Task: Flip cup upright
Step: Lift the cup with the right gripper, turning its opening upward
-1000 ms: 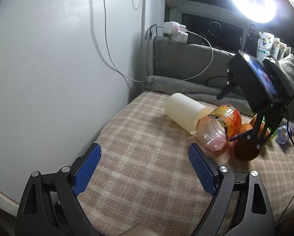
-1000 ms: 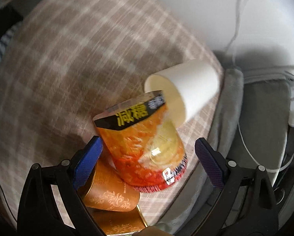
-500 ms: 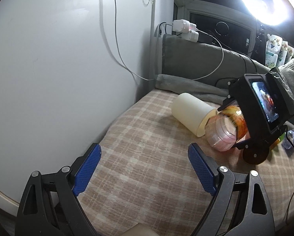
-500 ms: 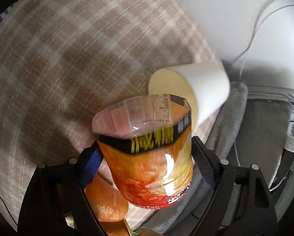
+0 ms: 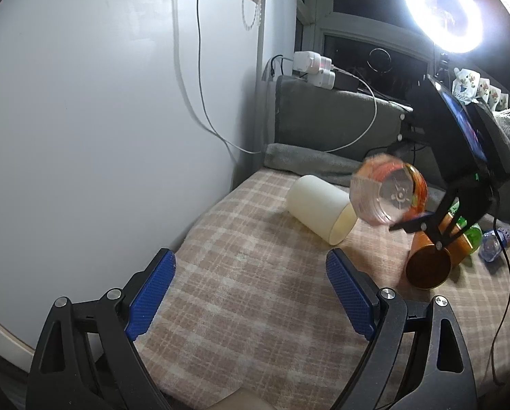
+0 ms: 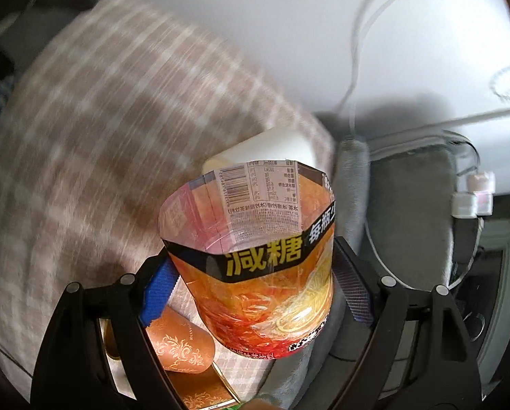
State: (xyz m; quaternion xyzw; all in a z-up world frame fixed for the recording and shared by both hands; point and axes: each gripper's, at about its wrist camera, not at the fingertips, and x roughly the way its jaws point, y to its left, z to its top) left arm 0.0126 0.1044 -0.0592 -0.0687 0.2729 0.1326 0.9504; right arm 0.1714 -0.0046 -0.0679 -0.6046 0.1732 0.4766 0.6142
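Observation:
My right gripper [image 6: 255,294] is shut on the orange labelled plastic cup [image 6: 255,273], a cut bottle with yellow Chinese lettering. It holds the cup in the air, tilted, above the checked bed cover; in the left wrist view the cup [image 5: 388,194] shows its clear bottom. A cream cup [image 5: 319,212] lies on its side on the cover, its open end facing right; it also shows behind the held cup [image 6: 272,147]. A copper cup [image 5: 429,263] lies on its side under the right gripper [image 5: 422,225]. My left gripper [image 5: 251,290] is open and empty, low over the cover.
The checked cover [image 5: 255,307] meets a white wall [image 5: 101,119] on the left and a grey cushion [image 5: 323,119] at the back. Cables and chargers [image 5: 313,68] sit on the cushion. A ring light [image 5: 442,7] shines at top right. A green bottle [image 5: 473,235] lies at right.
My right gripper has closed on the orange cup, lifted it off the cover and turned it. The left gripper has stayed open and barely moved.

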